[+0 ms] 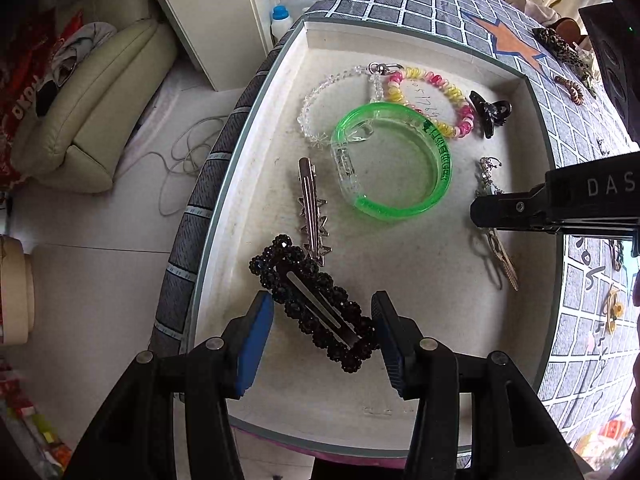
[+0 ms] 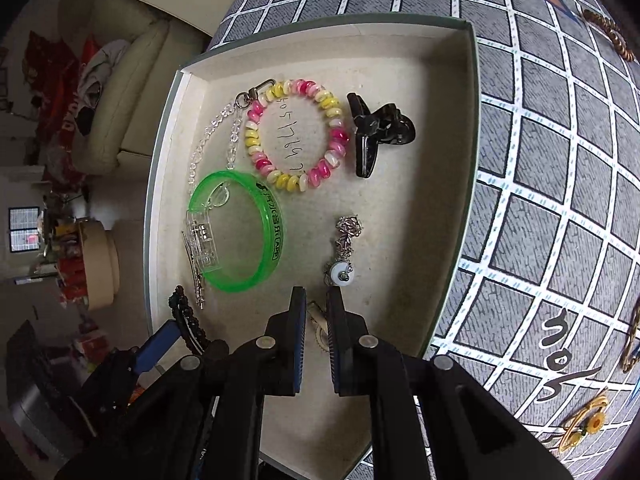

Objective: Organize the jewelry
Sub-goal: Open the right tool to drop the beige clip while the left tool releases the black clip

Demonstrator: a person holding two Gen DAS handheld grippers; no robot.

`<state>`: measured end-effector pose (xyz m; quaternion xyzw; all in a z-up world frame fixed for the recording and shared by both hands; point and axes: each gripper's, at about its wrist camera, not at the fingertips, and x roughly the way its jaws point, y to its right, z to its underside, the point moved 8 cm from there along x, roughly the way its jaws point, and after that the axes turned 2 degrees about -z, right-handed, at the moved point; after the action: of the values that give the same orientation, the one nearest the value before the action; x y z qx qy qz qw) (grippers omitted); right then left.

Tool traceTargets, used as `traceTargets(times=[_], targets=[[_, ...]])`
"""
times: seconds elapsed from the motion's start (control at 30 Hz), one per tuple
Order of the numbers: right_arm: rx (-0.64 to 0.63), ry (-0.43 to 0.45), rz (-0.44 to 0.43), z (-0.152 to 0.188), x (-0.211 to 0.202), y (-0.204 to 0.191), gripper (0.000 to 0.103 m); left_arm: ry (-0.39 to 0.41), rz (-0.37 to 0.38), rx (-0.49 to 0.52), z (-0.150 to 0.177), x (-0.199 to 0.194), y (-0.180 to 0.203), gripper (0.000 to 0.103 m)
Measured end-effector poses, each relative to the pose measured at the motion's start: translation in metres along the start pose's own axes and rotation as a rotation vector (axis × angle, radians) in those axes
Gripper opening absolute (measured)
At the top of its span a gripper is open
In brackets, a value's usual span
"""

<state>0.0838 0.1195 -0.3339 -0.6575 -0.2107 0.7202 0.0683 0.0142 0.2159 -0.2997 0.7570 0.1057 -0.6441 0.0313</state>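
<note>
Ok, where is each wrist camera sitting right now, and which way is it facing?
Left wrist: on the left gripper, facing straight down into the tray; its blue-padded fingers grip the black beaded clip.
Right wrist: on the right gripper, facing steeply down into that tray; its fingers pinch the charm hair clip.
Shared: tray, green bangle, and each view catches the other gripper.

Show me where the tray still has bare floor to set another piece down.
Barest is the tray floor's far strip, between the back wall and the spiral bracelet, and the near end behind the black beaded clip. Crowded: the far-left cluster where the green bangle overlaps the clear bead chain.
</note>
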Motion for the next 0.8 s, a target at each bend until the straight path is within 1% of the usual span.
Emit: traceTargets(times=[0.1,0.13,0.2,0.27,0.3,0.47,0.5,0.53,0.57,0.63,0.73,0.8], targets=[[-0.010,-0.007,0.001,-0.003,0.000,-0.001,0.013,-0.006,-0.012,0.005,0.001,0.003,0.002,0.058],[-0.011,-0.009,-0.002,-0.004,0.001,-0.002,0.015,-0.009,-0.013,0.007,0.001,0.004,0.002,0.058],[-0.009,-0.013,-0.019,-0.004,0.001,-0.004,0.023,-0.018,-0.015,0.008,0.001,0.005,0.002,0.058],[-0.015,-0.007,-0.021,-0.006,0.000,-0.007,0.040,-0.024,-0.016,0.007,0.001,0.006,0.002,0.058],[-0.022,-0.002,-0.011,-0.006,0.000,-0.009,0.042,-0.027,-0.018,0.007,0.001,0.007,0.002,0.058],[-0.039,0.009,-0.022,-0.006,-0.007,-0.015,0.042,-0.028,-0.024,0.006,0.000,0.003,0.004,0.059],[-0.040,0.014,-0.024,-0.004,-0.010,-0.015,0.042,-0.027,-0.025,0.006,0.001,0.002,0.004,0.062],[-0.041,0.020,-0.027,-0.004,-0.013,-0.016,0.043,-0.023,-0.026,0.003,0.000,0.000,0.004,0.080],[-0.043,0.026,-0.030,-0.004,-0.017,-0.016,0.046,-0.009,-0.031,-0.001,0.000,-0.003,0.003,0.092],[-0.050,0.041,-0.033,-0.005,-0.025,-0.017,0.048,0.013,-0.034,0.001,-0.002,-0.010,0.004,0.093],[-0.059,0.063,-0.040,-0.005,-0.037,-0.020,0.048,0.007,-0.034,0.006,-0.003,-0.013,0.005,0.093],[-0.061,0.078,-0.043,-0.004,-0.044,-0.022,0.051,0.004,-0.036,0.010,-0.003,-0.016,0.005,0.093]])
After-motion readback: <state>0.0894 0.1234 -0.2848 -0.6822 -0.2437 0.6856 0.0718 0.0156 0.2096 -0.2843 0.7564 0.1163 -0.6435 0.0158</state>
